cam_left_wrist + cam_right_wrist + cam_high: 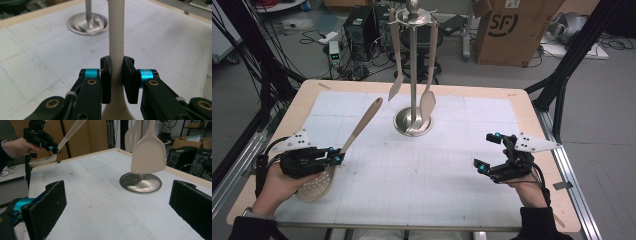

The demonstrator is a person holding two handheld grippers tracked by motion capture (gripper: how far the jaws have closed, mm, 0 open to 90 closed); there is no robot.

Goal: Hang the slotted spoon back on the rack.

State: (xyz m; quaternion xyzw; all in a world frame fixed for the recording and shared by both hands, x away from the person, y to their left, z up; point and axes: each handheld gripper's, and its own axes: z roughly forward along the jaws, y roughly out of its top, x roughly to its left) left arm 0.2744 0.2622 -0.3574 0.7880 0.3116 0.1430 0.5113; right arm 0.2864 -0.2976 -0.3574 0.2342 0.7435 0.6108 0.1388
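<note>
My left gripper [338, 158] is shut on the handle of a beige skimmer spoon [360, 125] at the table's left side. Its perforated bowl [316, 186] hangs under the hand and the handle slants up toward the rack. Both pads squeeze the handle [116, 37] in the left gripper view. From the right gripper view the same left gripper [53, 148] holds the spoon [71, 131] at the far left. A steel utensil rack [413, 65] stands at the table's centre back with two beige spatulas [429, 75] hanging from it. My right gripper [489, 151] rests open at the right, nothing between its jaws.
The rack's round base [87, 23] sits on the white gridded mat [422, 165]. A hanging spatula blade [149, 152] is close ahead of the right gripper. Beyond the table are a cardboard box [512, 27], a computer tower [359, 30] and cables on the floor.
</note>
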